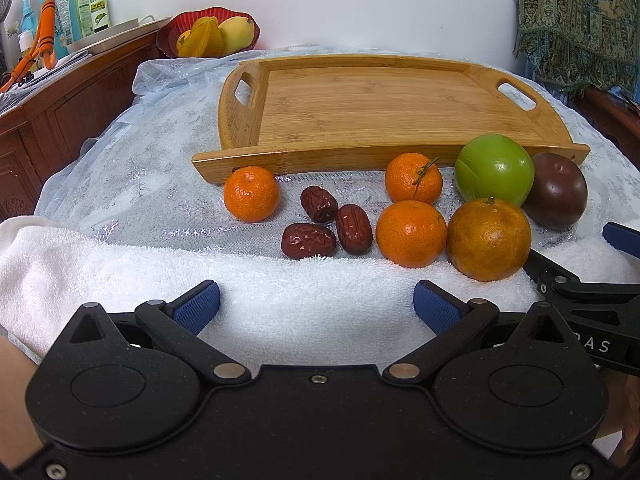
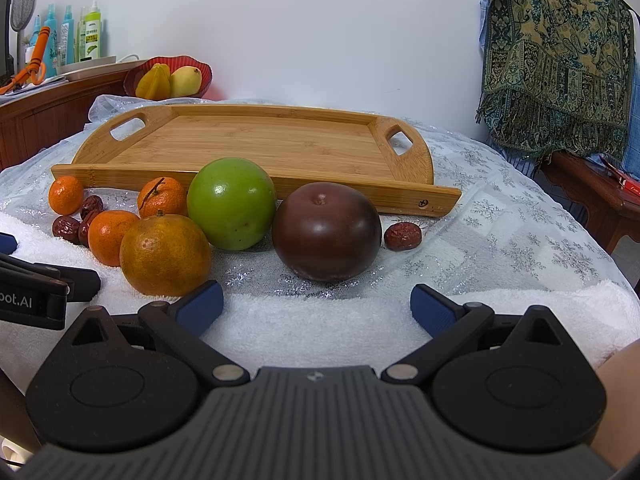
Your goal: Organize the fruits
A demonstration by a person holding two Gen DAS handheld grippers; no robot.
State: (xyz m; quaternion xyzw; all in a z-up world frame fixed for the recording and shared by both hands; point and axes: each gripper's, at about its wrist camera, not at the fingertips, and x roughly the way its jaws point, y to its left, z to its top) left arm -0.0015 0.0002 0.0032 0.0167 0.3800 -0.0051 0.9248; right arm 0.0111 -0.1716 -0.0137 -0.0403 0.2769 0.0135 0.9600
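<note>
Left gripper [image 1: 316, 306] and right gripper [image 2: 316, 306] both wide open, empty, over towel [image 1: 280, 292]. Fruits lie before bare tray [image 1: 360, 108]; 4 oranges, 4 dates

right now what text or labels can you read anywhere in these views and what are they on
"DAS" in white letters, cut off at the start, on the black body of the right gripper seen from the left wrist.
"oot.AI" in white letters, cut off at the start, on the black body of the left gripper seen from the right wrist.
Labels on the green and blue plastic bottles: too small to read.
</note>
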